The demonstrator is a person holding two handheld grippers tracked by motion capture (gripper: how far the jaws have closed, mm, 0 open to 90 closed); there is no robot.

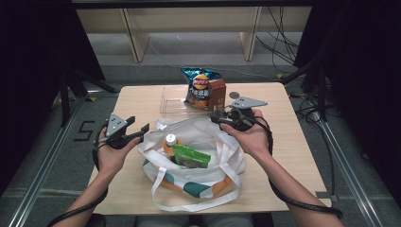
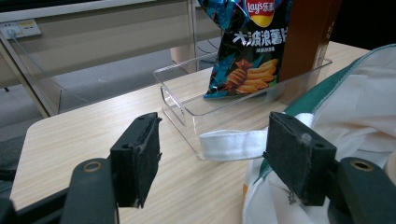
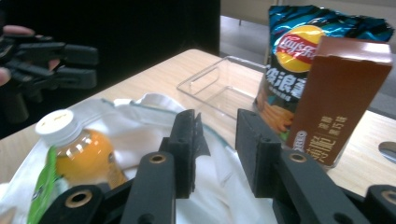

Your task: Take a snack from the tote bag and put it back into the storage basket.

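The wooden surface (image 1: pixel 142 101) carries everything, and the biggest thing on it is the white tote bag (image 1: pixel 208 137), slumped open at the middle with green and orange patches low on its side and long white straps (image 1: pixel 198 201) looping toward the person. It is soft cloth with no stiffness of its own; it should be light, but it will sag and shift under any pull, so the firm places to take it are the folded rim or a strap, not the loose wall.

Behind it stands a clear plastic tray (image 1: pixel 170 101), hard and probably slippery, holding a blue bag of crisps (image 1: pixel 201 85) and a brown carton (image 1: pixel 218 93) upright at its right end. The crisps are light and crushable; the carton is stiff and easy to pinch across its narrow faces.

Inside the tote, a bottle of orange drink (image 1: pixel 169 144) with a white cap stands beside a green packet (image 1: pixel 191 156). The bottle is likely the heaviest piece, smooth-sided, best held at the neck.

The left gripper (image 1: pixel 135 135) hovers at the tote's left rim, jaws wide apart with nothing between them. The right gripper (image 1: pixel 218 117) sits at the far rim, jaws parted narrowly; cloth may lie between them, though the view is too unclear to say. A small round disc (image 1: pixel 234 95) lies beyond.
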